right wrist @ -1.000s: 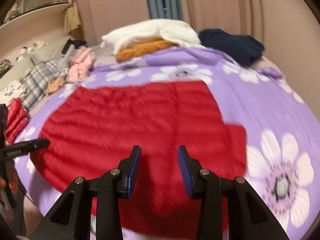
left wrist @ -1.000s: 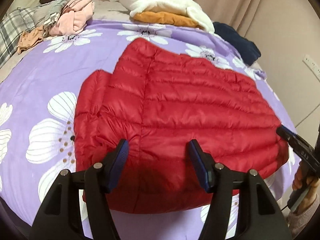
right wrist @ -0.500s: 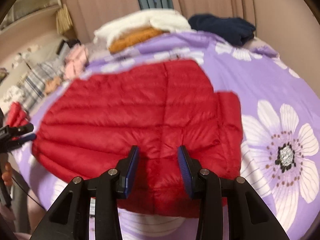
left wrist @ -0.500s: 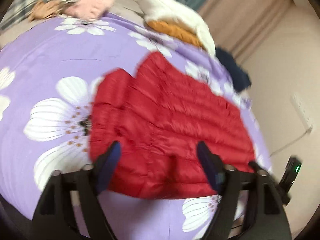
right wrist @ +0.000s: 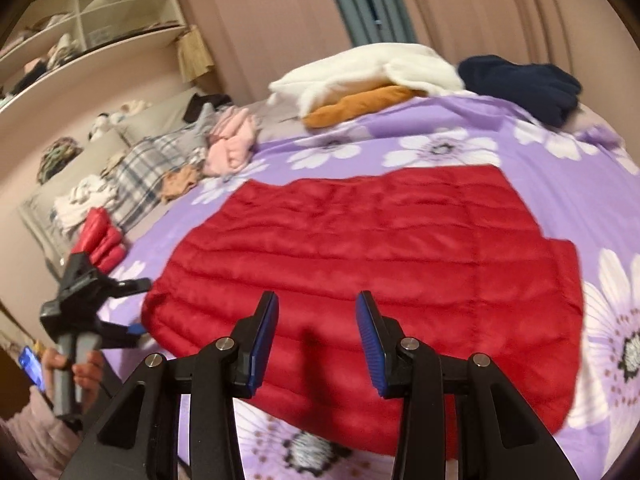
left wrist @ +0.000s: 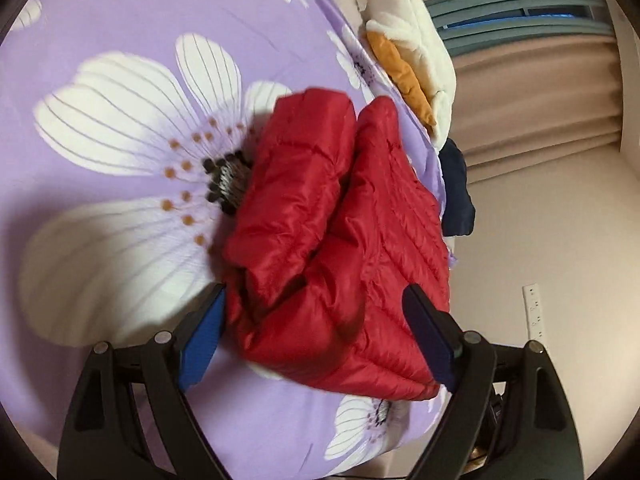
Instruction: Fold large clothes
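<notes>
A red quilted puffer jacket (right wrist: pixel 360 264) lies spread flat on the purple flowered bedspread (right wrist: pixel 560 184). My right gripper (right wrist: pixel 318 338) hovers over its near hem, jaws partly apart, with nothing between the blue pads. In the left wrist view the picture is rolled. My left gripper (left wrist: pixel 316 332) stands wide open, and the bunched side edge of the jacket (left wrist: pixel 320 240) lies between its fingers, ungripped. The right wrist view shows the left gripper (right wrist: pixel 138 306) at the jacket's left edge, held by a hand (right wrist: pixel 86 372).
At the far side of the bed lie a white fleece (right wrist: pixel 368 68) over an orange garment (right wrist: pixel 356 106), a navy garment (right wrist: pixel 524 84), and pink (right wrist: pixel 232 144) and plaid (right wrist: pixel 140 172) clothes. A folded red item (right wrist: pixel 100 236) sits left. Shelves (right wrist: pixel 80 12) line the wall.
My left gripper has rolled, moved to the jacket's side edge and widened its jaws around it. The right gripper has shifted a little over the near hem, its jaws unchanged.
</notes>
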Demonstrator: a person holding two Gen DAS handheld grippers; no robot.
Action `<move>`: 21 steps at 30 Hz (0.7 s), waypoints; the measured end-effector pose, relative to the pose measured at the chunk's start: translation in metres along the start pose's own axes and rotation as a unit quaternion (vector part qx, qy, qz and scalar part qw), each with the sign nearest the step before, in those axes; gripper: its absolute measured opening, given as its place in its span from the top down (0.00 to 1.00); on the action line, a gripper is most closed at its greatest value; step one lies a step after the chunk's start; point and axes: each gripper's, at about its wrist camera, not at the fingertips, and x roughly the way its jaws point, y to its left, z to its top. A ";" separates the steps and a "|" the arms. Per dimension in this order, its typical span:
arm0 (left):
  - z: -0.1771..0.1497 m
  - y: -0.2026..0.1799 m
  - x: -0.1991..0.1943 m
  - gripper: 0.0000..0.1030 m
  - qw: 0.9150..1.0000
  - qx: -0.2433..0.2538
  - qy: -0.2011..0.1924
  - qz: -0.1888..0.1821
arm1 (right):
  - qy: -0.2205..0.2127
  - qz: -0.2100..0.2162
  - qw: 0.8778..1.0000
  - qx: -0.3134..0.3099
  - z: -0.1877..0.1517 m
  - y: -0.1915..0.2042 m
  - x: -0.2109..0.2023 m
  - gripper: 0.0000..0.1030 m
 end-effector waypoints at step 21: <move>0.005 -0.070 0.020 0.63 0.987 0.109 -0.058 0.101 | 0.027 -0.040 0.999 0.009 -0.014 0.012 0.072 0.72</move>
